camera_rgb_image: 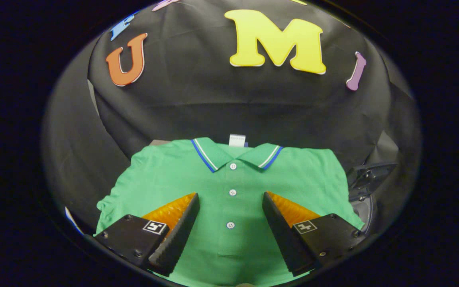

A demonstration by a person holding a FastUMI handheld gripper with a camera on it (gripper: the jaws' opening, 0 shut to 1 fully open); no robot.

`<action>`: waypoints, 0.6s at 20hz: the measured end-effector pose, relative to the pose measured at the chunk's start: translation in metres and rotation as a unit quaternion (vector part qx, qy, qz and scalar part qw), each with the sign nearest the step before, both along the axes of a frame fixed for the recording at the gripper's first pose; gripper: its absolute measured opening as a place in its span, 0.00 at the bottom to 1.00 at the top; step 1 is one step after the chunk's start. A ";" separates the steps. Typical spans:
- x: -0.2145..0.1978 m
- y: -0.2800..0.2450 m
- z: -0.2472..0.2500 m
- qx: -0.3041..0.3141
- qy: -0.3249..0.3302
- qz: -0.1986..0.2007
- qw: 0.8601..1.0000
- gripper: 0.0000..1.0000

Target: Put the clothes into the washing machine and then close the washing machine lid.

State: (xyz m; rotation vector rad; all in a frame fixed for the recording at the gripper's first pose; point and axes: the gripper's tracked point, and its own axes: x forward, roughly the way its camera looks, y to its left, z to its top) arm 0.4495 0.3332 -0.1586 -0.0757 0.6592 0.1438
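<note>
Lying flat and face up, a green polo shirt (229, 187) spreads across the surface under the gripper (230, 197), its collar toward twelve o'clock and its hem running off toward six o'clock beneath the fingers. The collar (235, 156) is folded open and edged with blue and white stripes, and a small white neck tag (237, 140) stands up just behind it. Three white buttons (232, 192) run down the placket in a straight line from the collar toward six o'clock; the lowest sits between the two fingers and the uppermost lies beyond their tips. The sleeves reach out toward nine and three o'clock, and the one at nine o'clock is a little rumpled along its edge.

The gripper's two fingers are spread wide apart, one at about eight o'clock of the shirt's middle and the other at about four o'clock, with the placket showing in the gap. They grip nothing; whether the tips touch the cloth or hover over it I cannot tell.

At about three o'clock, just past the shirt's sleeve, a dark part with a rounded rim (367, 187) shows against the black cloth wall (221, 95); what it belongs to cannot be made out.
</note>
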 end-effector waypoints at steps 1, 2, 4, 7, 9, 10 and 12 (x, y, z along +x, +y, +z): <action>0.001 -0.001 0.000 -0.011 -0.004 0.002 1.000 1.00; 0.000 0.000 -0.001 -0.018 0.000 0.005 1.000 0.98; 0.002 0.001 -0.005 -0.014 0.000 0.001 1.000 0.97; 0.002 0.000 -0.002 -0.011 0.000 0.004 1.000 0.94; 0.003 0.000 0.000 -0.013 0.000 0.008 1.000 0.88; 0.007 -0.003 -0.001 -0.012 -0.001 0.006 1.000 0.85; 0.008 -0.007 -0.001 -0.006 -0.008 0.002 1.000 0.56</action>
